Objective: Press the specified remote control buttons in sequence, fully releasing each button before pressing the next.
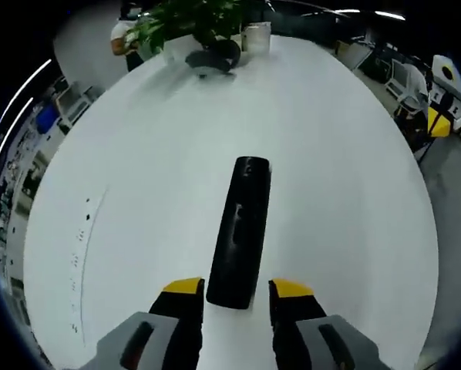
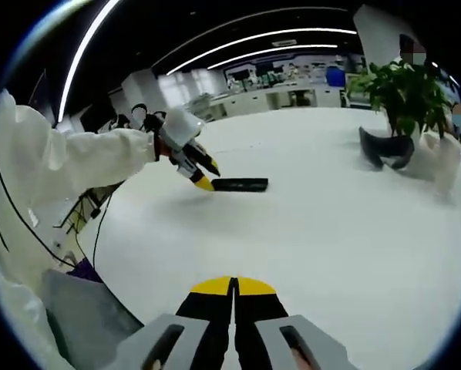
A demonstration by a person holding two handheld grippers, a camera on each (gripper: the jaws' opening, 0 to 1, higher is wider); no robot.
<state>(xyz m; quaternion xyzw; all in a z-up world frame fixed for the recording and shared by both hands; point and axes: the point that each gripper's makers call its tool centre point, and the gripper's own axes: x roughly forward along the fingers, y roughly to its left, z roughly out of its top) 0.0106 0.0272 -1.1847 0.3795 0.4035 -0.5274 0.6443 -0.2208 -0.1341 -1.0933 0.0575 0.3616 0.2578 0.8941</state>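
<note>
The remote control [image 1: 240, 233] is a long, slim black slab with a smooth, slightly glossy top, lying flat on the white table [image 1: 346, 177]. In the left gripper view its long axis runs straight away from the camera, near end between the yellow-tipped jaws and far end pointing toward the potted plant [image 1: 196, 19] at the table's far edge. Small buttons on its face are too dim to tell apart.

The left gripper [image 1: 238, 291] stands open, one jaw on either side of the remote control's near end; whether the tips touch it cannot be told. In the right gripper view the same gripper [image 2: 202, 179], held out on a white sleeve [image 2: 84, 158], meets one end of the remote control [image 2: 240, 184], which lies crosswise there.

The right gripper [image 2: 233, 287] is well apart from the remote control, its yellow tips pressed together with nothing between them.

Beyond the remote control, beside the plant, sit a dark curved object [image 1: 213, 58] and a white cylindrical container [image 1: 257, 36]. The table is matte, broad and rounded. Around it are an office with desks and long ceiling light strips [image 2: 254, 38].
</note>
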